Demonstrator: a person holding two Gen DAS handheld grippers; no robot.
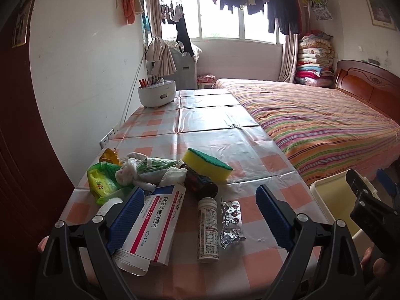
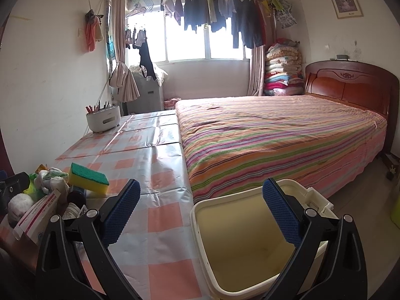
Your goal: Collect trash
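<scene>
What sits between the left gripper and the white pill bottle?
Nothing visible. The left gripper is open, and the pill bottle lies flat on the table between its fingers, with the medicine box and blister pack close on either side.

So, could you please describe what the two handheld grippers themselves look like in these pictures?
Both look alike. The left gripper and right gripper each have two black, triangular-framed plastic arms with cut-out openings and silver round bolts at the joints. Each finger carries a long blue textured rubber pad with a fine grid pattern. No cables or printed markings show, and no sleeve is visible.
</scene>
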